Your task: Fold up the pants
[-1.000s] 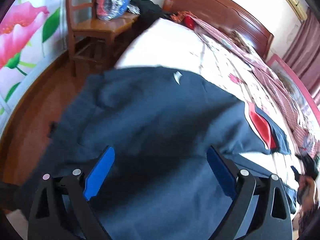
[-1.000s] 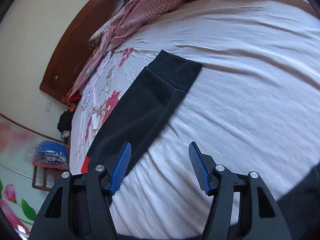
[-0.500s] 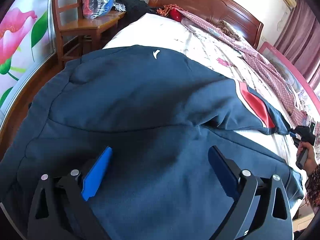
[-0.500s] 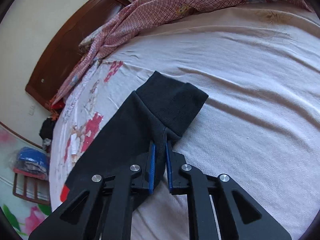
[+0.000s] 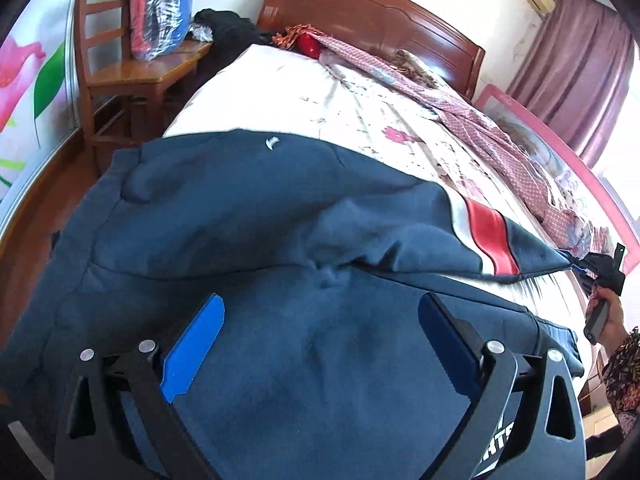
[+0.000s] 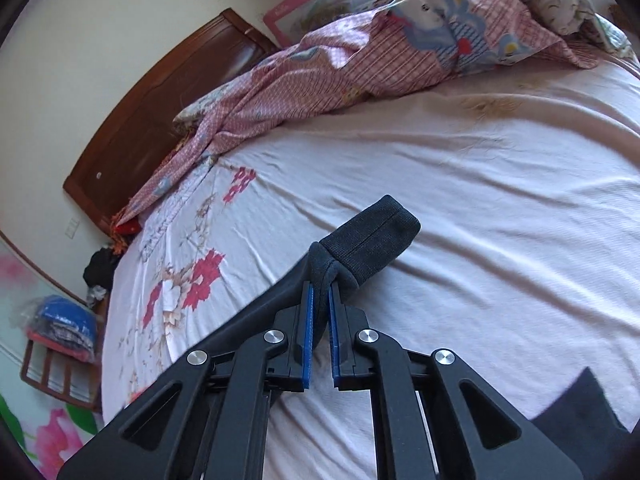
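A bed [image 5: 360, 128] with a dark wooden headboard [image 5: 372, 20] and a floral sheet [image 6: 460, 208] fills the sunlit room. A wooden chair [image 5: 120, 68] stands beside it on the wood floor [image 5: 36, 220]; mauve curtains [image 5: 580, 60] hang opposite a flower mural [image 5: 24, 76].

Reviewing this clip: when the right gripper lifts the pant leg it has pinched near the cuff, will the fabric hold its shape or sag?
Likely floppy: the pants drape and crease over the bed, and the leg sags where the right gripper, jaws closed on it, lifts it. The ribbed cuff keeps its tube shape, so probably somewhat firmer. The thick-looking knit suggests little slip.
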Available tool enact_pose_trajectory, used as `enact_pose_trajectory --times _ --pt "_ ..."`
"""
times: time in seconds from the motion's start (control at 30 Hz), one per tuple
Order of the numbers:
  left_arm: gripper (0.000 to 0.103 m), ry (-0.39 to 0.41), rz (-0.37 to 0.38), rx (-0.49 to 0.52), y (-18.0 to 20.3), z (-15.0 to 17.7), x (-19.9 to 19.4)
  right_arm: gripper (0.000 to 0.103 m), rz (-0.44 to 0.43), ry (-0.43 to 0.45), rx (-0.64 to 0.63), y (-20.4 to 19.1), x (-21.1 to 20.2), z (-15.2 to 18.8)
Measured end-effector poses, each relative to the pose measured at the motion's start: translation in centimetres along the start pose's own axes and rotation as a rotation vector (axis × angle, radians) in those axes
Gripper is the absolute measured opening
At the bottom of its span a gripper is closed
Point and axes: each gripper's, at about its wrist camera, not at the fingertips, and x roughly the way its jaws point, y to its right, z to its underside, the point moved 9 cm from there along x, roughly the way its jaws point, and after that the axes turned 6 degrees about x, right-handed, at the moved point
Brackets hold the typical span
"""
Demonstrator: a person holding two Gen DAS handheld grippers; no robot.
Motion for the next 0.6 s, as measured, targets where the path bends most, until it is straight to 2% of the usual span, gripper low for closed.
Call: enact_pose_trajectory --times 0.17,0.33,0.43,0.5,0.6 --pt "0.098 -0.029 0.002 -0.017 -0.4 0.2 0.1 0.006 0.022 0.014 0.032 2.4 -1.7 -0.5" --pt "0.098 -0.095 0.005 -0.038 -0.7 1.1 1.4 0.006 0.084 -0.097 0.104 6.8 0.7 2.0" --pt "0.098 -0.099 0.010 -0.041 -0.7 0.8 1.4 0.018 0.098 -0.117 0.090 7.1 0.4 3.0" --pt "0.098 -0.096 0.001 -0.041 -1.0 0.4 1.2 0.040 0.147 -0.073 0.054 6.7 -1.0 3.2" --pt "0.101 -0.074 -0.024 -0.030 -1.9 -0.9 0.8 0.045 0.188 0.012 0.002 5.4 -3.4 3.4"
